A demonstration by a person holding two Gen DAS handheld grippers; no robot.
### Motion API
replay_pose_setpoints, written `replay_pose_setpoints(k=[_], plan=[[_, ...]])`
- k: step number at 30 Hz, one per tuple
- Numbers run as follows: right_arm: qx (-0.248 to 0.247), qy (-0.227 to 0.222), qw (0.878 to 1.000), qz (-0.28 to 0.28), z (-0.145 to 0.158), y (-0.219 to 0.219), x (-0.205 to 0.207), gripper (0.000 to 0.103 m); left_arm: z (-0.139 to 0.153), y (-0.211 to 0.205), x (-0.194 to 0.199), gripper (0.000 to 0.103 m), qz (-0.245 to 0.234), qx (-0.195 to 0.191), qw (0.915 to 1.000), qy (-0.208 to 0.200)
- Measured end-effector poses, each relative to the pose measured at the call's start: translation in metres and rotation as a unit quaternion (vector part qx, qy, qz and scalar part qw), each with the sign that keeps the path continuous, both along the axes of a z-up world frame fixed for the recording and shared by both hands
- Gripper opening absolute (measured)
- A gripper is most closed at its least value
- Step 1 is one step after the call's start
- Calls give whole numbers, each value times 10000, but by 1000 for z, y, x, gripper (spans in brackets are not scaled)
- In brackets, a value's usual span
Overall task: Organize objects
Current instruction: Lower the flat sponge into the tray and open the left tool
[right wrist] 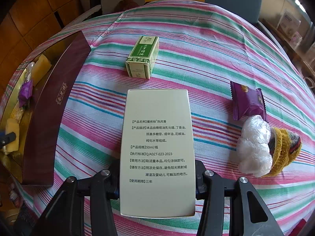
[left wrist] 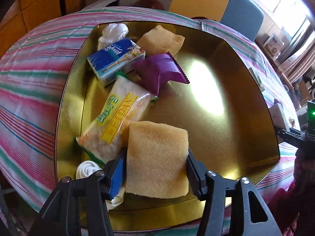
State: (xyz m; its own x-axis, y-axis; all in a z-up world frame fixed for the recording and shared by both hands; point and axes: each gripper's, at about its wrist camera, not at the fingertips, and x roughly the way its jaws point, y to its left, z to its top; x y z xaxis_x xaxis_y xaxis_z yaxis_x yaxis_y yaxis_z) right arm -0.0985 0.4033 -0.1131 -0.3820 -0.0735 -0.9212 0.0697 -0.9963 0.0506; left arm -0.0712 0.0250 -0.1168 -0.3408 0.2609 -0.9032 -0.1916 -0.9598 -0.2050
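My left gripper point(left wrist: 156, 167) is shut on a yellow sponge point(left wrist: 157, 157) and holds it over the gold tin box point(left wrist: 226, 108). In the box lie a rice cracker pack point(left wrist: 116, 118), a purple snack pouch point(left wrist: 159, 70), a blue tissue pack point(left wrist: 116, 59), a second sponge point(left wrist: 161, 41), a white plastic wad point(left wrist: 113, 32) and a white rope coil point(left wrist: 86, 169). My right gripper point(right wrist: 157, 175) is shut on a pale cream carton point(right wrist: 157, 147) with printed text, above the striped cloth. The box point(right wrist: 49, 108) lies to its left, dark red outside.
On the striped tablecloth point(right wrist: 216, 49) lie a green carton point(right wrist: 142, 58), a purple snack pouch point(right wrist: 248, 101), a white plastic wad point(right wrist: 254, 147) and a yellow knitted piece point(right wrist: 283, 151). Chairs stand beyond the far table edge. The right gripper shows at the left view's right edge point(left wrist: 303, 137).
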Motion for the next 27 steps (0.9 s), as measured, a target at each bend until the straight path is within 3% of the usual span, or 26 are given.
replay_pose_setpoints(k=[11,14,23,27], plan=[[-260,101,9995,-139,8,5,-1,52,10,-5,15,61,-78,0,9998,200],[-373,257,9988,-205,15,8,0,55,20,-6,21,67,2,-125,9993,356],[-443,499,9968,-431,26,17,2,57,36,-8,32,68,183,-468,9954,813],[-261,567,9972,-414,27,14,4,51,43,-8,35,68,228,-575,9932,986]])
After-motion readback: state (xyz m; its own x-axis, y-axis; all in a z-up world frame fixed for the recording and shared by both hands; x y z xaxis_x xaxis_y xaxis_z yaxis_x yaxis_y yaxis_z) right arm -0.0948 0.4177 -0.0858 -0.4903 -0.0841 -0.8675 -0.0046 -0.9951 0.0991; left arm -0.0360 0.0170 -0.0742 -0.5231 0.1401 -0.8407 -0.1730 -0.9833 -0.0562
